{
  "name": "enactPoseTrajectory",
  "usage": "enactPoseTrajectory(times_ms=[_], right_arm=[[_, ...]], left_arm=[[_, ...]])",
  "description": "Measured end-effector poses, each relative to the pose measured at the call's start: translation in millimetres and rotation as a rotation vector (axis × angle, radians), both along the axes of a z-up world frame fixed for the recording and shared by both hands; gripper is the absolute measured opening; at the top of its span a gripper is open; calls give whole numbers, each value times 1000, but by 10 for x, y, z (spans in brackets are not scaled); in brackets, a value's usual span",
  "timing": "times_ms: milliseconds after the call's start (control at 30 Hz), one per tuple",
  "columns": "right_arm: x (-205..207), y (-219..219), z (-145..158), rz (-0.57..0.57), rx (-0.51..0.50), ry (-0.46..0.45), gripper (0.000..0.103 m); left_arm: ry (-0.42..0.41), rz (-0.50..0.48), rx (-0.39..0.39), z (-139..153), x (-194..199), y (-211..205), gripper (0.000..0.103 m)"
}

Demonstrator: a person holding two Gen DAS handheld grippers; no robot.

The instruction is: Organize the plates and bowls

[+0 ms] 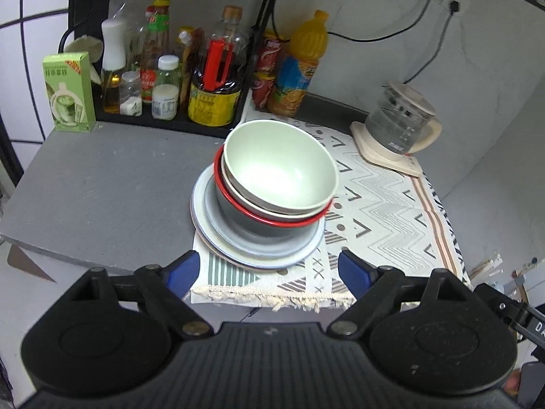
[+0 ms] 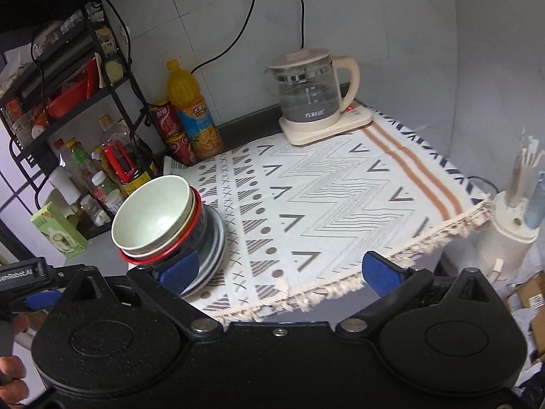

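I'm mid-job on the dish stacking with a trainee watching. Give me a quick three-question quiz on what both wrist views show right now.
1. True or false: the green bowl sits at the top of the stack.
2. What does the stack rest on? A) bare grey counter B) patterned cloth C) the rack shelf
3. Fill in: the left gripper and right gripper are both ____, holding nothing.

Key: 1 true. 2 B; the plates lie on the cloth's edge beside the grey counter. 3 open.
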State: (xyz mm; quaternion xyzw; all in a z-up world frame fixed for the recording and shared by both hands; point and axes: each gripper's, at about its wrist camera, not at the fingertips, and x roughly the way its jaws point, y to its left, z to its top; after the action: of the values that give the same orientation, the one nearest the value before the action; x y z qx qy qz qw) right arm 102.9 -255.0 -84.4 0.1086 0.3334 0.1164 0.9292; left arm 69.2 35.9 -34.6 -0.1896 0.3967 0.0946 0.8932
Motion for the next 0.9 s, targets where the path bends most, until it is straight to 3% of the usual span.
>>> enactPoseTrajectory(times_ms=[300,367,467,733,900], right_arm=[[-396,-66,82,13,-34,-52,103],[-473,-48,101,15,-62,-70,103],[-596,-27,136,3,-114,-89,103],[-893,-62,235,20,-108,-130,103],[-1017,-32,229,24,-154,-139,103]], left_arm=[[-68,-21,9,135,-418,-106,96],[-83,-32,24,173,-507,-136,103],[-100,-51,40,217,-635,-172,103],[-110,-85,64,310,-929,-196,103],[-117,-110,54,320,-1107,-215,103]])
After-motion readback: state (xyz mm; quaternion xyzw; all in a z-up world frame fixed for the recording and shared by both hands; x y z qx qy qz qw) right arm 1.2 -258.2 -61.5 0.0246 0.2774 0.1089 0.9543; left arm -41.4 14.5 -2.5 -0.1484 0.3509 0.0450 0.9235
